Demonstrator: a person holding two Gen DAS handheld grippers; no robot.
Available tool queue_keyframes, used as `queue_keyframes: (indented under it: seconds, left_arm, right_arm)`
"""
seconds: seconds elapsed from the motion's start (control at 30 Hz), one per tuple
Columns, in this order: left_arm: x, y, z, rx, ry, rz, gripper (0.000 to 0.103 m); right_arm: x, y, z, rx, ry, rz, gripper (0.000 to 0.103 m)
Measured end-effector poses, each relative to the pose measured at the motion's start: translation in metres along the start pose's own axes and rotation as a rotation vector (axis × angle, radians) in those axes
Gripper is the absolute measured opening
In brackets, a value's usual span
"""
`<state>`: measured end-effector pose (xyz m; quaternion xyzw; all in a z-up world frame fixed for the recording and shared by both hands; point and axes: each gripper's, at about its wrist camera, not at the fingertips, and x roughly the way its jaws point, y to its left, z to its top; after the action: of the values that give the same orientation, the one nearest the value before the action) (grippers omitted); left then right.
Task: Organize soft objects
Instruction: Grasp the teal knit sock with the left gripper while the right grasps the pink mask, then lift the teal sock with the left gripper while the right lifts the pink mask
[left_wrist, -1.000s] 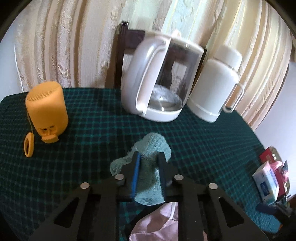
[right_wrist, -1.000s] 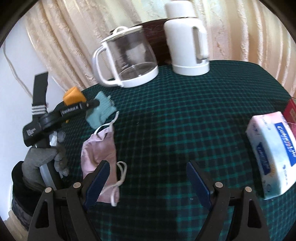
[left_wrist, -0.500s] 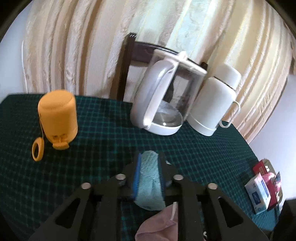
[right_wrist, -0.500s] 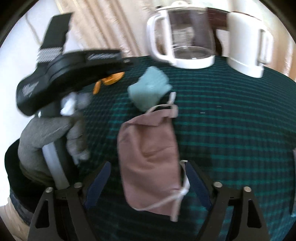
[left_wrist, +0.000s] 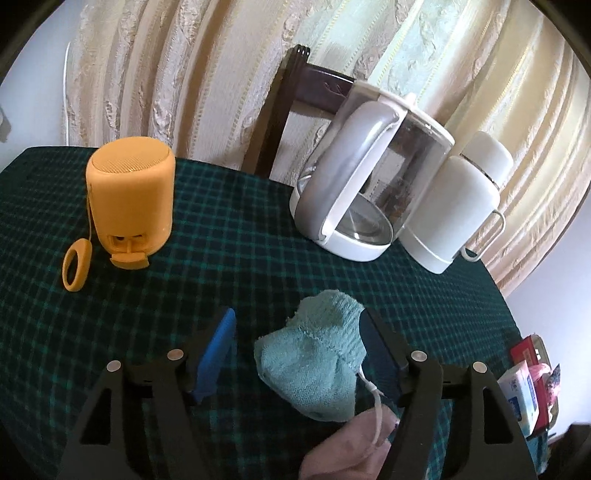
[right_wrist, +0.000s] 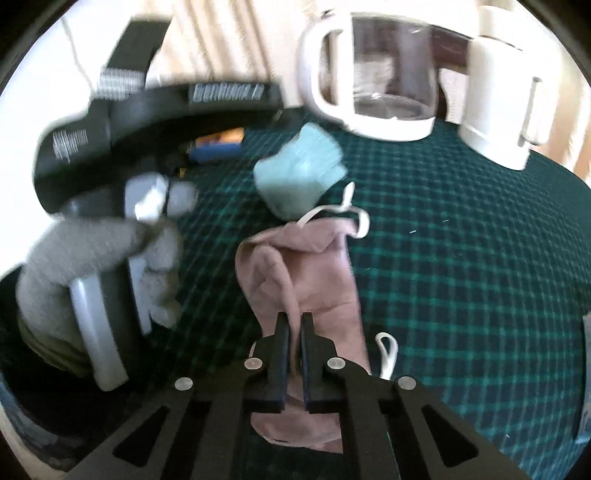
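The right claw (right_wrist: 293, 328) is pinched on the mask (right_wrist: 314, 273); lift it slowly while the left claw (left_wrist: 295, 343), jaws opening, leaves the sock (left_wrist: 314, 362).

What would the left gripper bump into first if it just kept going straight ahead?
Probably the teal knit cloth, lying between the opening fingers of the left gripper; past it, the green checked tablecloth. Depth is hard to judge.

Teal sock (left_wrist: 317, 354); seemingly pink mask (right_wrist: 306, 280); green-checked tablecloth (left_wrist: 236, 236)
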<state>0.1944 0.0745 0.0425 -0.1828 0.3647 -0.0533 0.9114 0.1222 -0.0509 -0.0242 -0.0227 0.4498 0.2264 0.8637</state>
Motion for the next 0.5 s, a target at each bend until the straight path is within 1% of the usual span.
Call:
queue_keyframes:
  seconds: [0.17,0.4,0.5]
  left_arm:
    - [0.009,-0.010,-0.006,0.035,0.041,-0.011,0.072]
    - [0.020,-0.020,-0.016,0.073,0.075,-0.008,0.073]
    - [0.023,-0.025,-0.019,0.113,0.079,0.014,0.071]
  right_arm:
    - [-0.027,-0.013,0.001,0.036,-0.064,-0.009,0.005]
    - [-0.043,-0.025,0.000,0.077,-0.099,-0.023,0.005]
    - [-0.047,-0.028,0.000,0.088,-0.109,-0.029,0.005]
